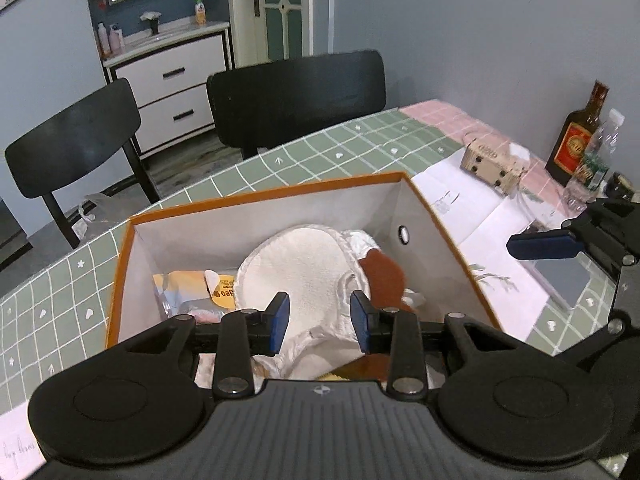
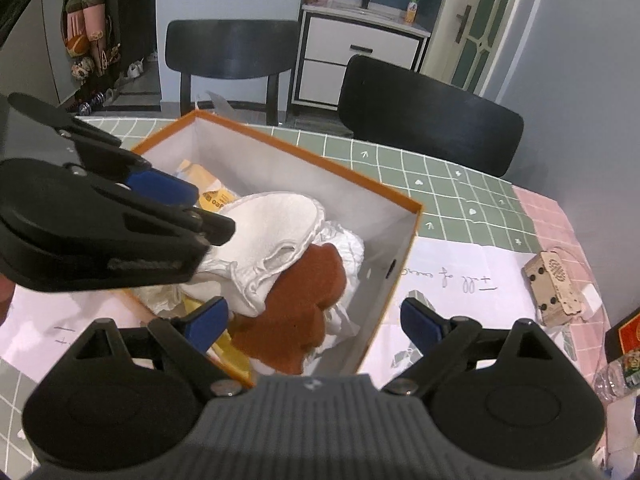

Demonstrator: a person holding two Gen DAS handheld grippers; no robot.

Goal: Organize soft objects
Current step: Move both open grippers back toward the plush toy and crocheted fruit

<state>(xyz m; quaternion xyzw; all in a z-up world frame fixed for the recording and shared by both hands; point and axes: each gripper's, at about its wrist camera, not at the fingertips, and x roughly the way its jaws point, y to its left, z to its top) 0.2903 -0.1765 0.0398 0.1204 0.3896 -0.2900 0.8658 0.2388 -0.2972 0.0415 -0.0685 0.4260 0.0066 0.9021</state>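
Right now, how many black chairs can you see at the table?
2. One chair stands at the table's far edge behind the orange box; the other chair stands further along, near the white drawer unit. Others may be out of view.

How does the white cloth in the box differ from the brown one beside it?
The white cloth is pale, while the brown cloth is rust-coloured. The white cloth has a stitched, frilled rim; the brown cloth has a plain lobed outline. The white cloth looks larger and overlaps the brown cloth's edge. Both look soft and lie loose in the orange box, held by neither tongs.
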